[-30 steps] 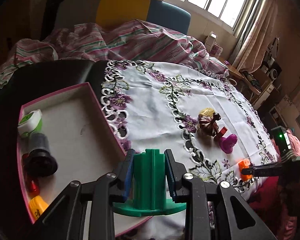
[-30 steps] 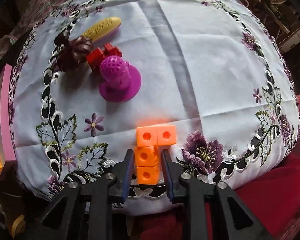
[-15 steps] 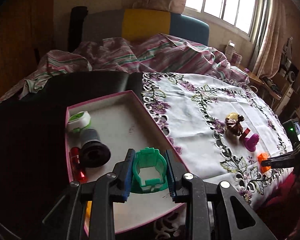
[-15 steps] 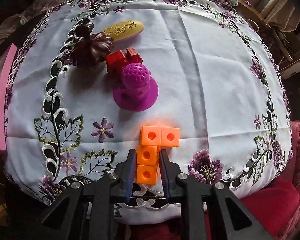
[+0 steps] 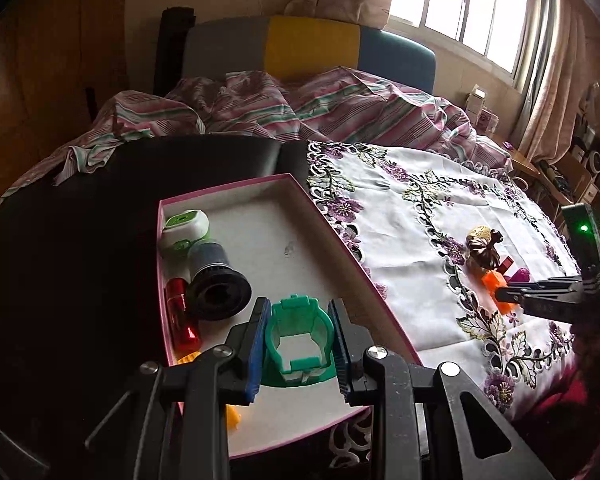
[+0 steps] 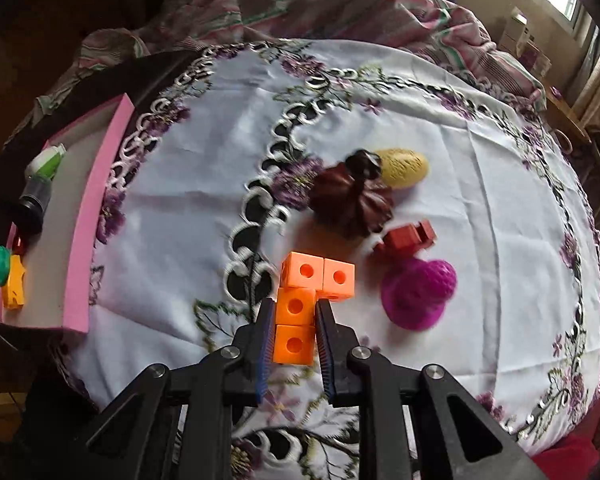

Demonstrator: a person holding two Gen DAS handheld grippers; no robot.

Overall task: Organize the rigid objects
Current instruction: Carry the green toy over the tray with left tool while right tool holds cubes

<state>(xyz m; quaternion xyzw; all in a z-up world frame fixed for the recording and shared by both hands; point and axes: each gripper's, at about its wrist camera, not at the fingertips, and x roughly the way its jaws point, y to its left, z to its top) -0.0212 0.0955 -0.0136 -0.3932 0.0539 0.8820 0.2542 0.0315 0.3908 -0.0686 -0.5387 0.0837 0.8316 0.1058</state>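
My left gripper (image 5: 298,314) is shut on a green plastic ring piece (image 5: 300,340), held just above the near end of the pink-rimmed tray (image 5: 340,240). In the right wrist view my right gripper (image 6: 295,312) is shut on an orange L-shaped block of joined cubes (image 6: 318,276), held over the embroidered white tablecloth (image 6: 460,140). The left wrist view shows that same gripper (image 5: 504,296) from the side, with the orange block (image 5: 494,280) in its tips.
The tray holds a green-white case (image 5: 184,226), a black cylinder (image 5: 216,280), a red piece (image 5: 180,312) and a yellow piece (image 5: 232,418). On the cloth lie a brown fluted piece (image 6: 352,200), a yellow ovoid (image 6: 404,166), a red block (image 6: 408,238) and a purple knob (image 6: 418,296).
My left gripper has carried the green piece from the tray's edge to over its floor, tipping it. My right gripper has closed on the orange block and swung left with it.
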